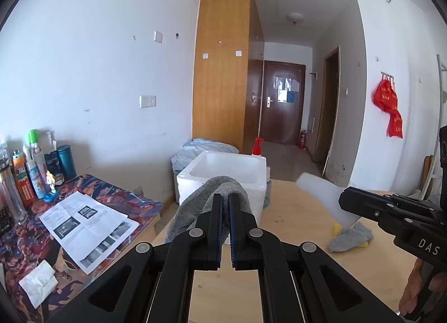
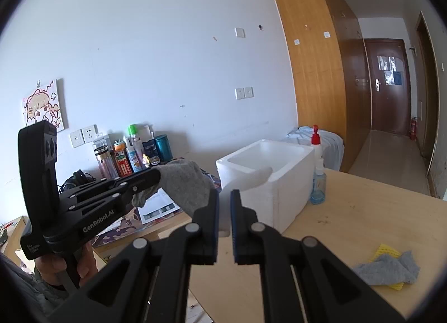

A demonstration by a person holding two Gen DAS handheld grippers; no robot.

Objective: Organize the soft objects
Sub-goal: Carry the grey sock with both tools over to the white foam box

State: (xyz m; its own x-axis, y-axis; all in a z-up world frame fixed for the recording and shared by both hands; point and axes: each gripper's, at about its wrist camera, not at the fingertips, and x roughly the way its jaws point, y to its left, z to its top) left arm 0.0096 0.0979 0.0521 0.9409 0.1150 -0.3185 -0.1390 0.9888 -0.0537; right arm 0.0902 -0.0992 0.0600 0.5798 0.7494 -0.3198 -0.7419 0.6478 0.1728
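Note:
My left gripper (image 1: 225,197) is shut on a grey sock (image 1: 195,205) that droops over its fingers, held just in front of the white foam box (image 1: 223,174). The sock also shows in the right wrist view (image 2: 181,183), clamped in the left gripper (image 2: 156,176). My right gripper (image 2: 224,194) is shut on a white soft piece (image 2: 251,179) that sticks out toward the foam box (image 2: 268,180); in the left wrist view this piece (image 1: 324,197) is held above the table by the right gripper (image 1: 343,200). A grey and yellow cloth pile (image 1: 350,235) lies on the wooden table (image 1: 293,239), also seen in the right wrist view (image 2: 388,268).
A side desk with a printed mat (image 1: 106,200) holds papers (image 1: 86,225), a tissue (image 1: 39,283) and several bottles (image 1: 36,163). A red-pump bottle (image 2: 316,141) and a blue sanitizer bottle (image 2: 318,183) stand behind the box. A bundle of pale fabric (image 1: 195,146) lies beyond.

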